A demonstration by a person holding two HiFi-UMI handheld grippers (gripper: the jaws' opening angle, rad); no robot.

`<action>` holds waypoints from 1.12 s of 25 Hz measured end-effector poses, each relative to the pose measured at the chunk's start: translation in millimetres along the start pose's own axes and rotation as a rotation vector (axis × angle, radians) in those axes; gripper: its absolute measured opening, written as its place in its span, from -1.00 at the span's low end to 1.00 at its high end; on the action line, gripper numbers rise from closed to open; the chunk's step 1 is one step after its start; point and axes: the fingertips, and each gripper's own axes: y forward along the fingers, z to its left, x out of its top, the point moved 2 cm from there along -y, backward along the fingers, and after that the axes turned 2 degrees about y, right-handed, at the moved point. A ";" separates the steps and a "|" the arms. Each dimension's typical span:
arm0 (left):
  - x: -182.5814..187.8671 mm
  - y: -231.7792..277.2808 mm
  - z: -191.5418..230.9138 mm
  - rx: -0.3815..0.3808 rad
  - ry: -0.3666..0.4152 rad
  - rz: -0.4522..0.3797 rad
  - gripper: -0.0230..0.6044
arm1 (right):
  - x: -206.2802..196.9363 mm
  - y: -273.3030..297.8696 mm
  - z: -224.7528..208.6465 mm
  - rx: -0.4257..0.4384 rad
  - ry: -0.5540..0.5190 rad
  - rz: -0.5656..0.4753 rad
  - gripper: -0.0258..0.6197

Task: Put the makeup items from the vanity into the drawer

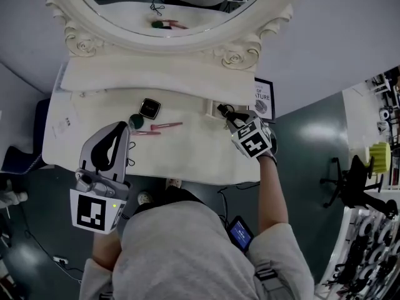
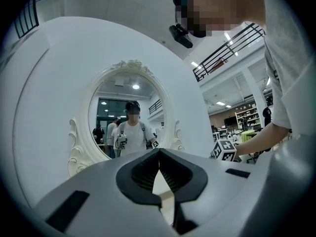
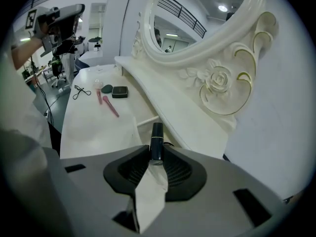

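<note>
Mirror (image 1: 181, 14) cropped at top, drawer (image 1: 211, 109) partly hidden

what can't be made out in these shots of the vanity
- Drawer inside: head view, right gripper covers it.
- Pink items: head view, too small to identify.
- Dark tube, lower end: right gripper view, buried between the jaws.
- Tabletop: left gripper view, left gripper's own body blocks it.

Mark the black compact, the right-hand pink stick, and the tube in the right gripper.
black compact (image 1: 149, 109), head view, middle of its lid.
right-hand pink stick (image 1: 167, 126), head view, middle of its length.
black tube (image 3: 156, 139), right gripper view, its side above the jaws.
</note>
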 end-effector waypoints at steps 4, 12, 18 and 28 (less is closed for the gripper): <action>-2.2 -1.8 6.1 0.029 -0.004 0.007 -0.88 | 2.0 9.6 -7.0 0.053 0.025 0.065 -0.62; -5.8 -2.5 13.6 0.062 -0.003 0.021 -0.88 | 6.1 27.8 -21.0 0.079 0.103 0.154 -0.62; -6.8 -3.7 18.1 0.082 0.006 0.029 -0.88 | 8.1 40.4 -19.2 0.107 0.249 0.165 -0.62; -10.6 -6.2 19.6 0.085 0.017 0.050 -0.88 | 7.9 45.5 -18.4 0.113 0.418 0.066 -0.62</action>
